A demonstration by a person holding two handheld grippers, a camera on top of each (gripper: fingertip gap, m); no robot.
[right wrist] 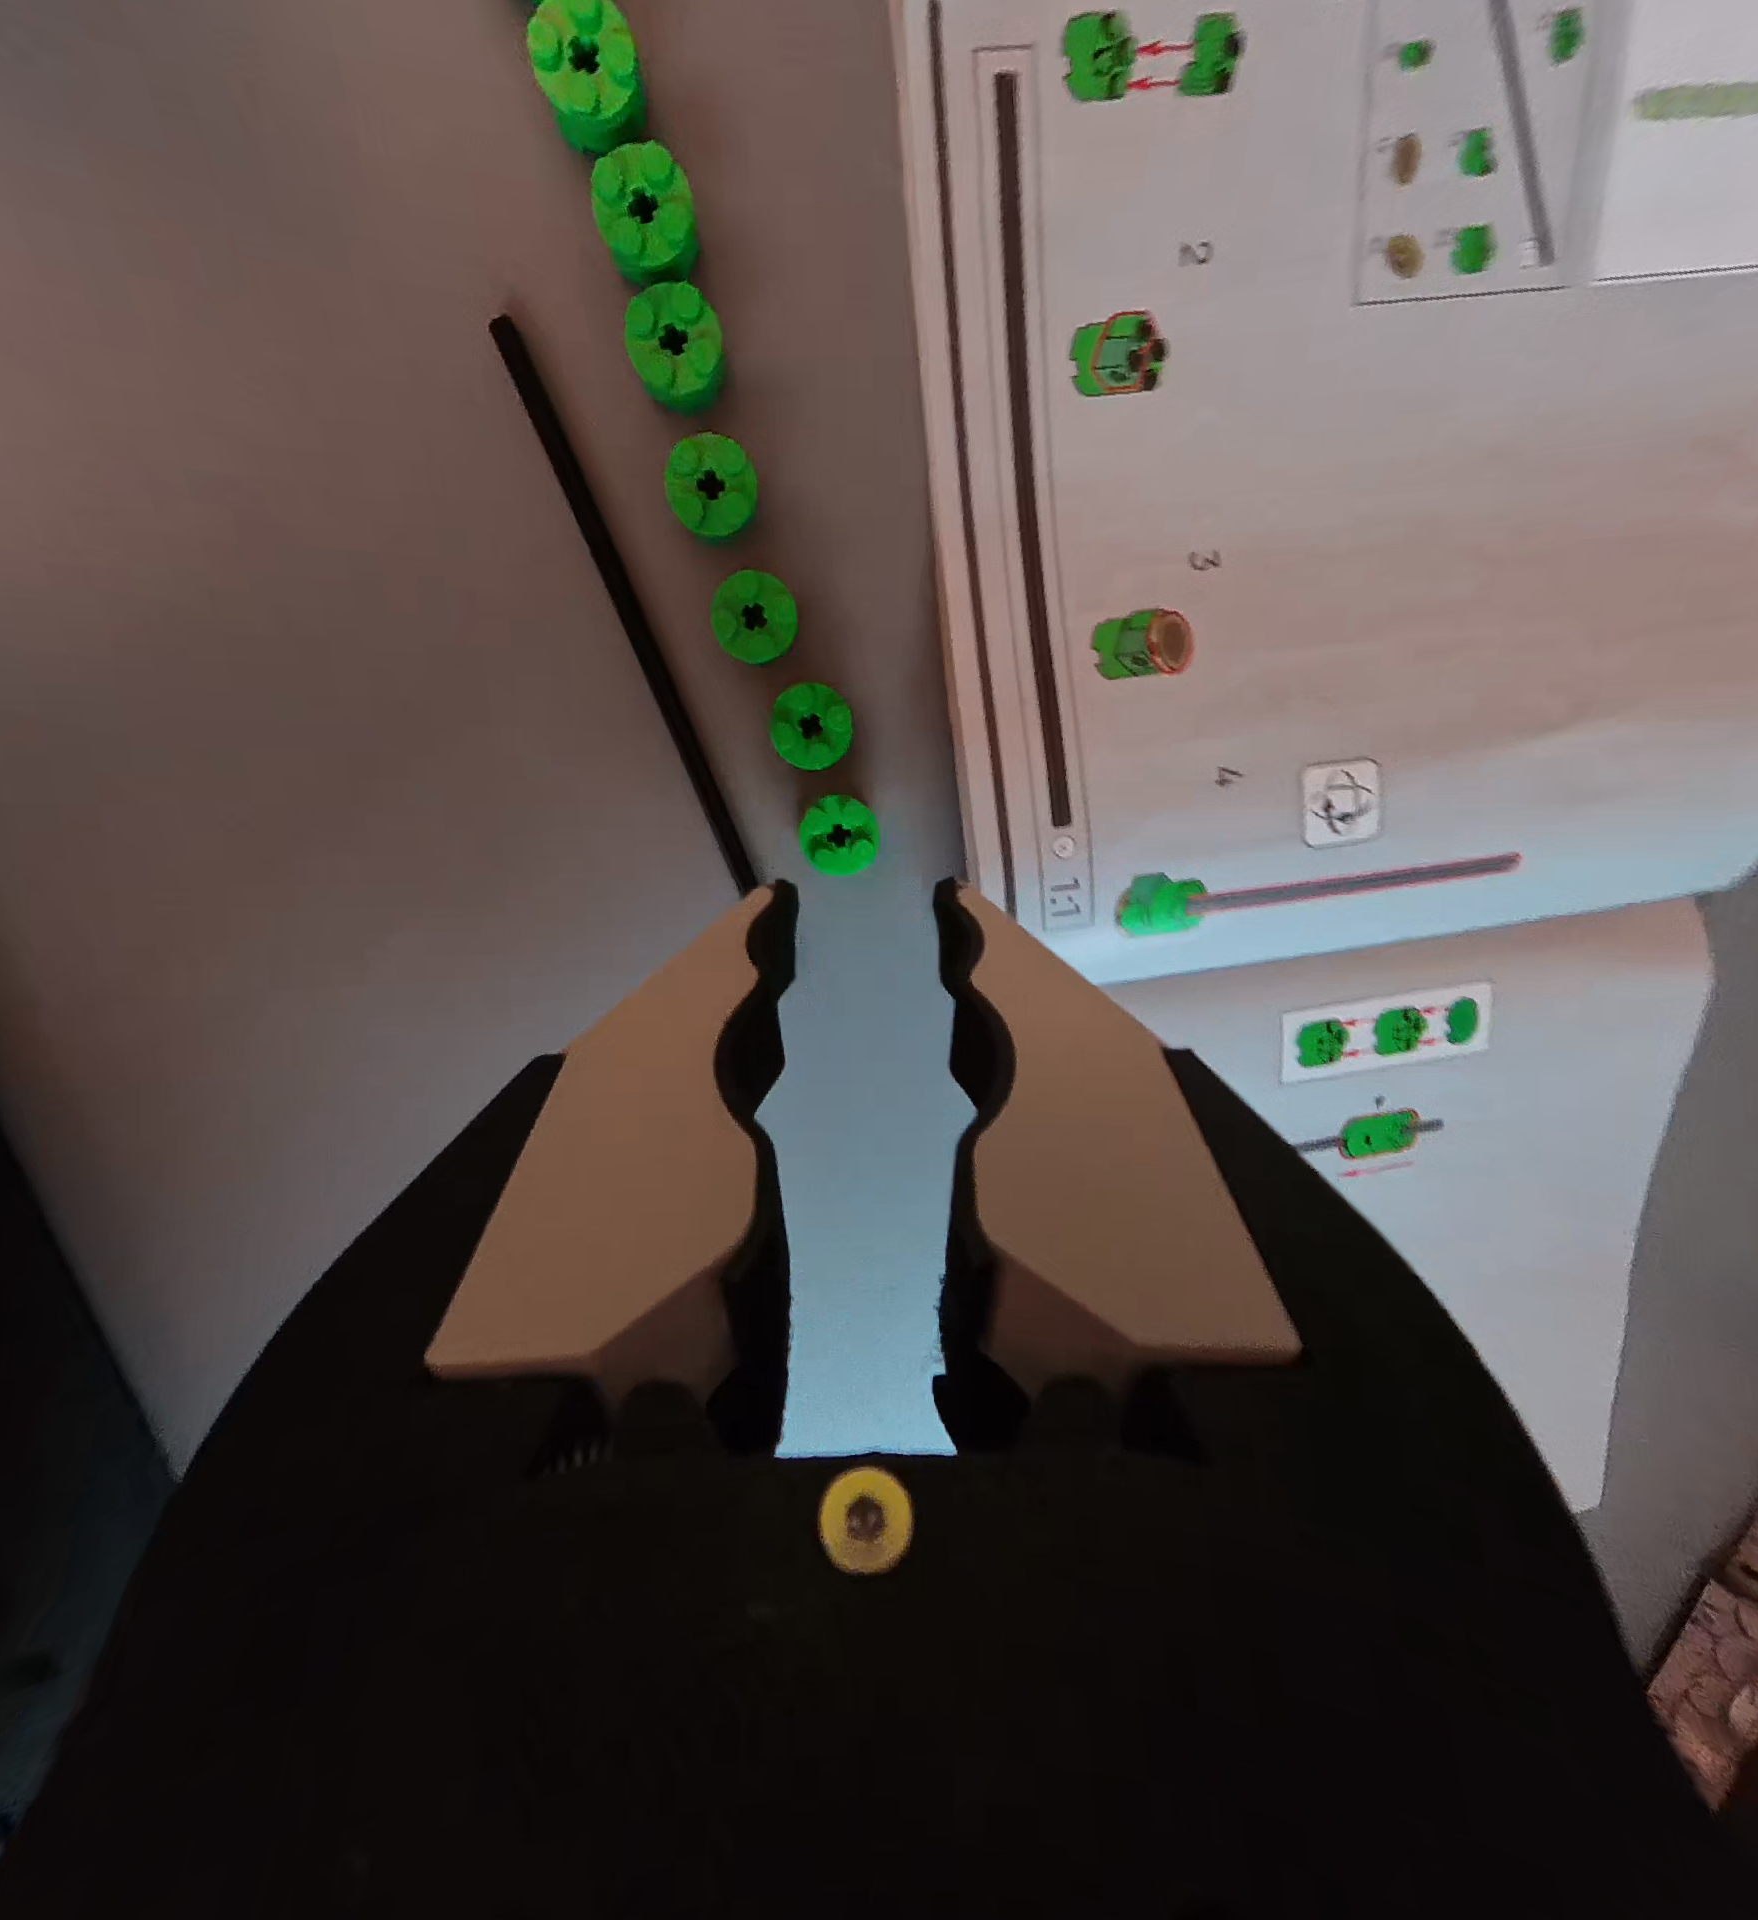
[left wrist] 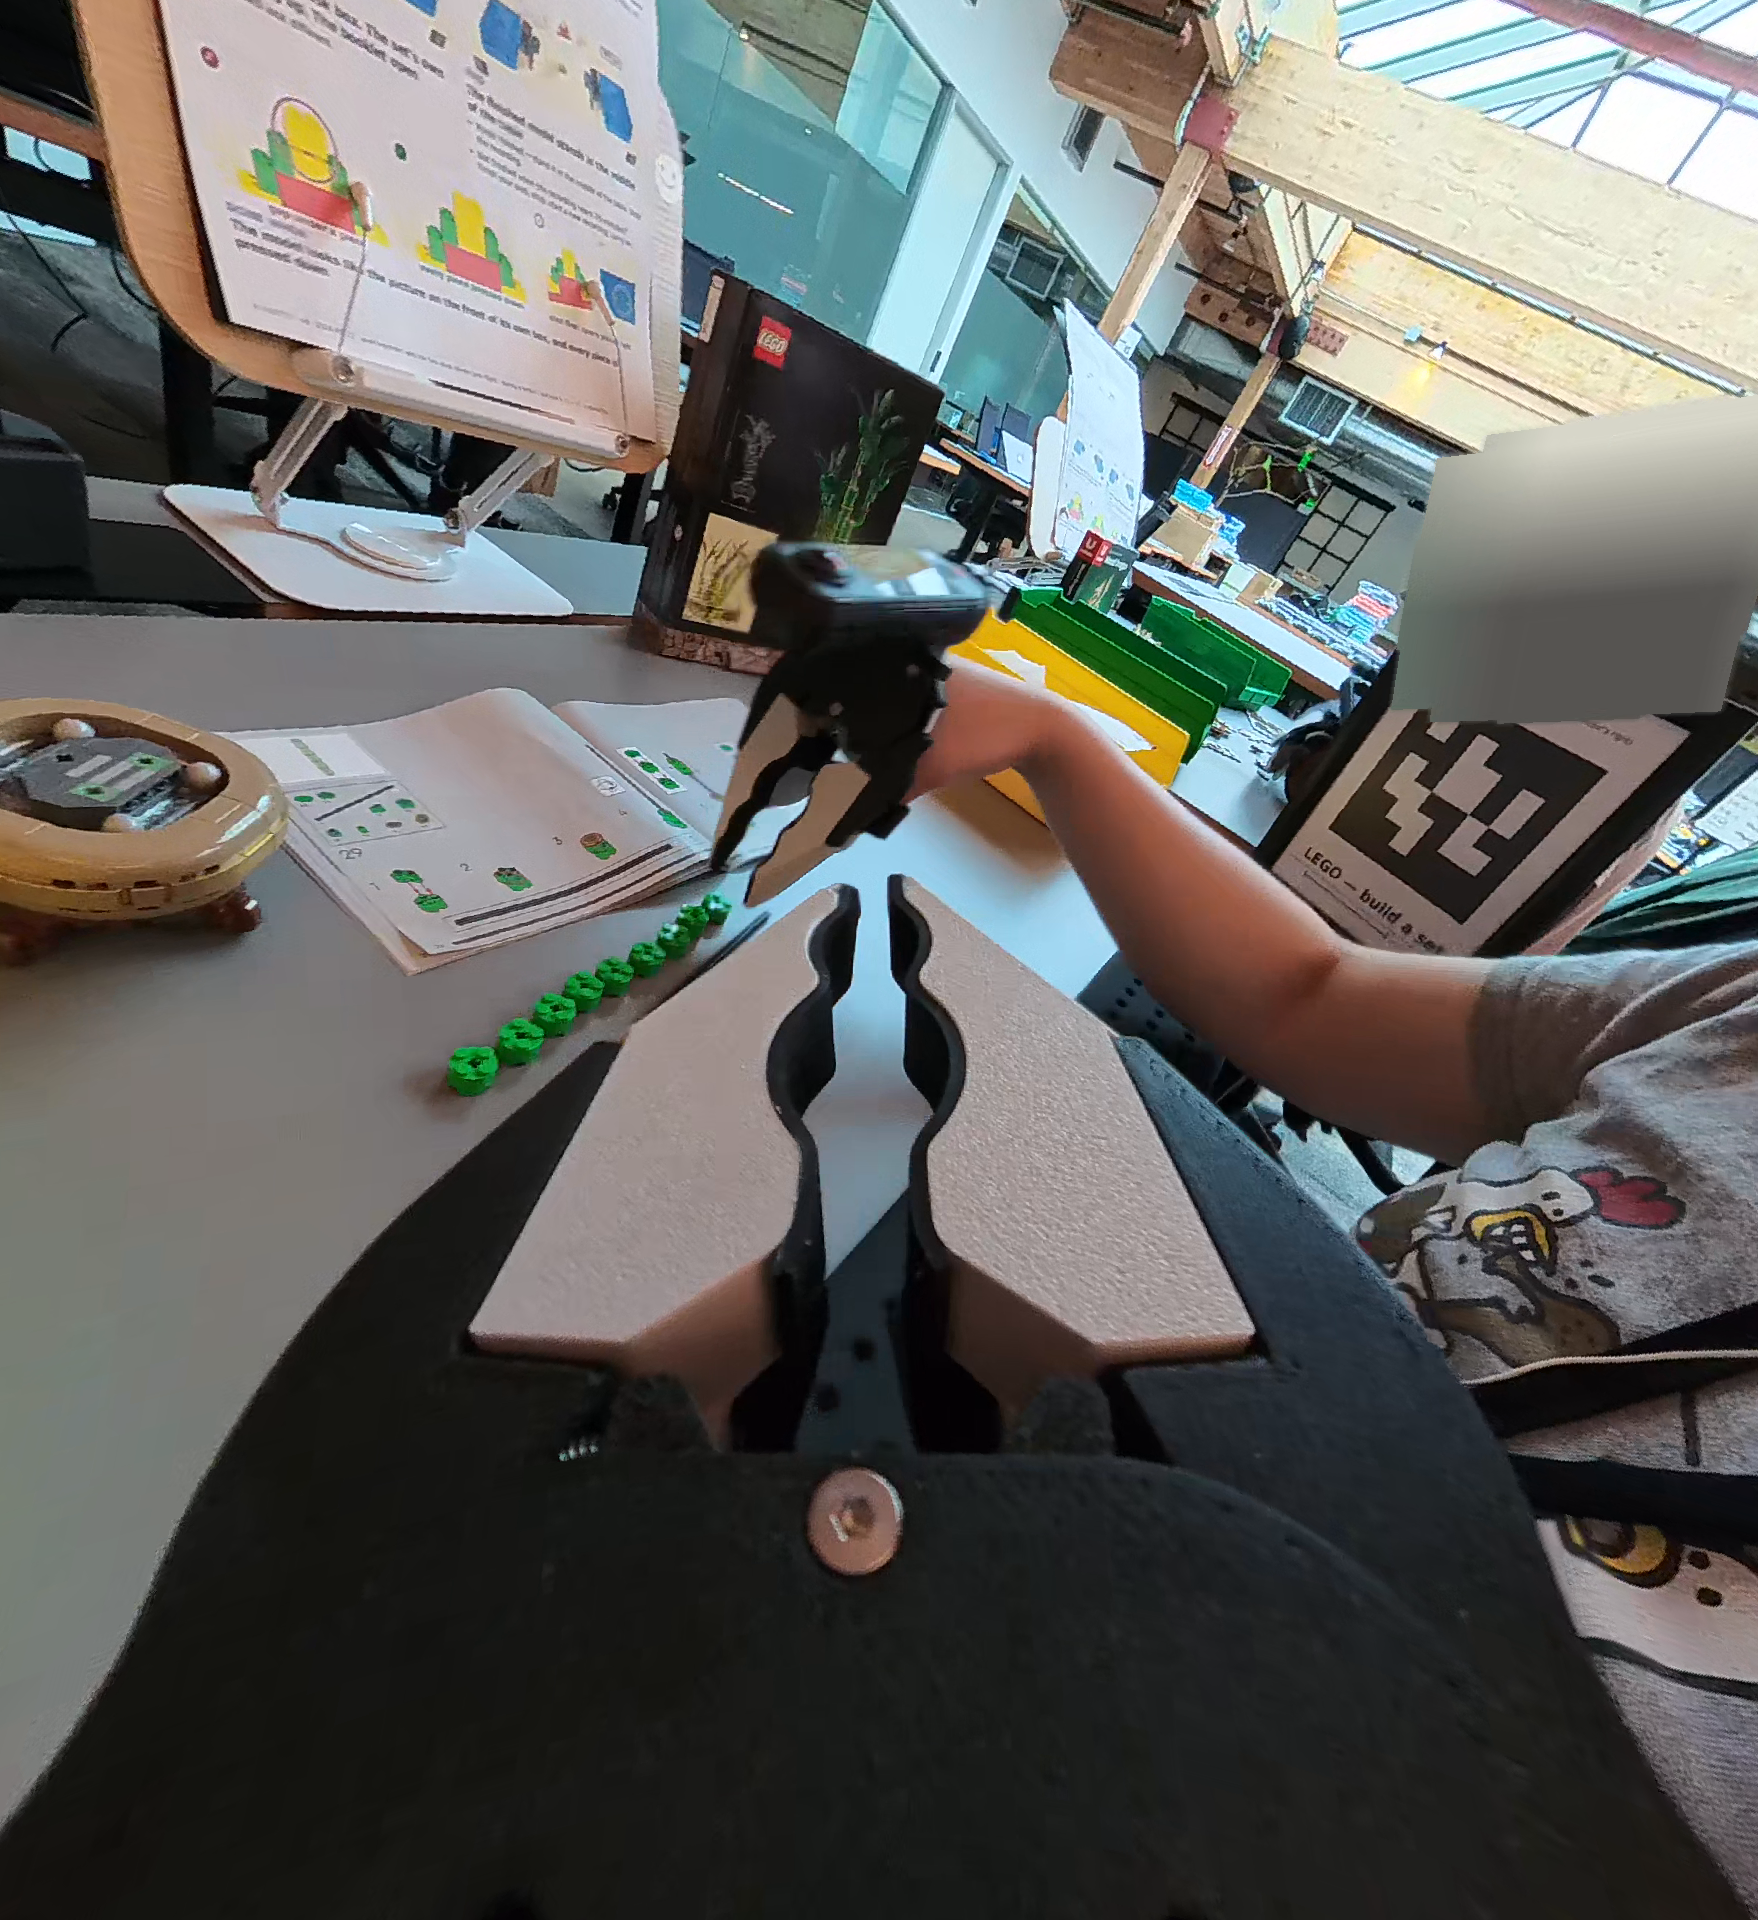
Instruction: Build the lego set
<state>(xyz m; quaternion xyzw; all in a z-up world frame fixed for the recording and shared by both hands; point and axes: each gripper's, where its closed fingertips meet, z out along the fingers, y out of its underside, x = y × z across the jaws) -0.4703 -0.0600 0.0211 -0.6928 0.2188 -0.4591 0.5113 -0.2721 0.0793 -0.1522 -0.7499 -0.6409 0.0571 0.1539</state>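
Note:
Several green round bricks [left wrist: 584,992] lie in a row on the grey table [left wrist: 179,1143]; they also show in the right wrist view [right wrist: 711,486]. A thin black axle rod [right wrist: 615,592] lies beside the row. My right gripper [right wrist: 862,894] is open and empty, pointing down at the table. Its tips are just short of the nearest green brick [right wrist: 839,834], and the rod's end is by its left fingertip. It also shows in the left wrist view [left wrist: 745,878]. My left gripper [left wrist: 873,899] hovers nearer, jaws almost together with only a narrow gap, holding nothing.
The open instruction booklet [left wrist: 501,810] lies behind the row, also in the right wrist view [right wrist: 1374,468]. A tan pot-base model [left wrist: 90,805] stands at left. A set box [left wrist: 781,468], an instruction stand [left wrist: 418,208], yellow [left wrist: 1083,696] and green bins [left wrist: 1145,644] and a marker sign [left wrist: 1467,821] stand behind. A person's arm [left wrist: 1218,966] reaches in from the right. My left tips are about 25 centimetres from the thin black axle rod [right wrist: 615,592], my right tips only 6 centimetres.

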